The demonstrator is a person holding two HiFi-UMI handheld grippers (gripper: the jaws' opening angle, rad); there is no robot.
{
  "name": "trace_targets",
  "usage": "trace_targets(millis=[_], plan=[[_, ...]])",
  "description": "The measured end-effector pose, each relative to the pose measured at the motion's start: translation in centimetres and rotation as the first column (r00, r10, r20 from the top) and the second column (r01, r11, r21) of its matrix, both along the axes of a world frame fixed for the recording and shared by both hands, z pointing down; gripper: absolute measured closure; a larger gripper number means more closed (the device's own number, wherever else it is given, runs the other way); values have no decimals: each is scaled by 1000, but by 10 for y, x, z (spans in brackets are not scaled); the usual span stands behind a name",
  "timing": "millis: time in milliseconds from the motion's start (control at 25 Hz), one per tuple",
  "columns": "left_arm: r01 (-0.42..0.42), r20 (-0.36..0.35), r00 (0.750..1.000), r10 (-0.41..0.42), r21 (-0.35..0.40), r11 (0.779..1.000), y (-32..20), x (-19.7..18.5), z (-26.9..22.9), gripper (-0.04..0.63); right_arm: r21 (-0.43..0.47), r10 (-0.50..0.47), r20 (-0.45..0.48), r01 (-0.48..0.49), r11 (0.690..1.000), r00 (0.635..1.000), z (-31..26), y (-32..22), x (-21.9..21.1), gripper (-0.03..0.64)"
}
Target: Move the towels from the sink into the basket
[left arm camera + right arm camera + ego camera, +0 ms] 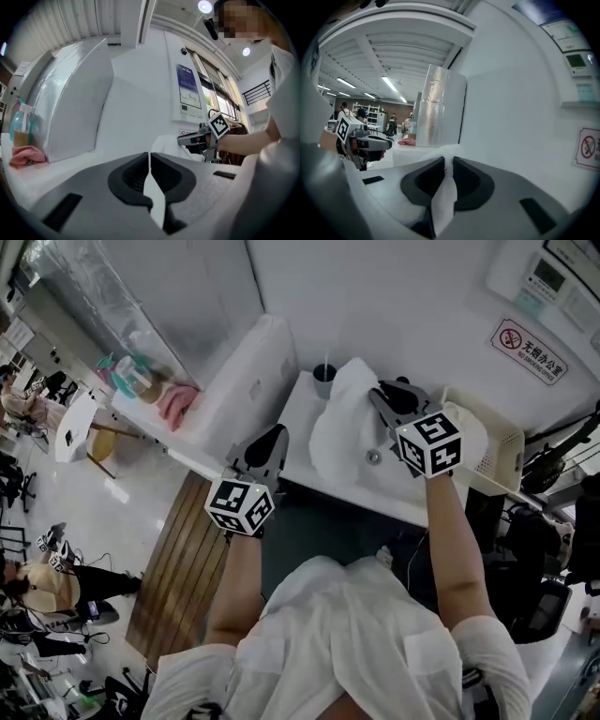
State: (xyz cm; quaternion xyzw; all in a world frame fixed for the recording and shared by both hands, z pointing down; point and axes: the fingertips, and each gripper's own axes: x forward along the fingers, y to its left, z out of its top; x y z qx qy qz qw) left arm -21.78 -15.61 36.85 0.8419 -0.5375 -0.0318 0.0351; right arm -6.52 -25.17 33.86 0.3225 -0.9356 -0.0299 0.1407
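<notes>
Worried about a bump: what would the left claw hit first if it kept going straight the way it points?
Most likely the white wall; nothing stands before the left claw in its own view. The slanted white cabinet lies left of that line, the towel right. Depth is unclear.

Soft fuzzy white cloth towel, glossy white sink, perforated plastic basket, matt wooden slats

A white wall carries a red no-smoking sign and a control panel. Wood planks lie along the pale floor. Strip lights line the ceiling; a silver foil duct stands upright nearby.
</notes>
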Motion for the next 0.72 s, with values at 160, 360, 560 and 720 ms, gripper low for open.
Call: trace_targets(millis=[160, 360, 560, 720], plan=[[-43, 0, 999, 43, 19, 999, -9, 19, -9, 575, 47, 53, 9, -54, 997, 999, -33, -7, 33, 540], [-80, -2, 997, 80, 28, 996, -16, 41, -12, 575, 111, 119, 35, -122, 986, 992, -80, -14, 78, 540], [-114, -7, 993, 114, 44, 993, -23, 63, -21, 575, 212, 173, 52, -181, 961, 983, -146, -21, 123, 541], [-134, -13, 991, 135, 52, 990, -30, 79, -23, 575, 275, 225, 81, -238, 931, 971, -190, -23, 160, 541]])
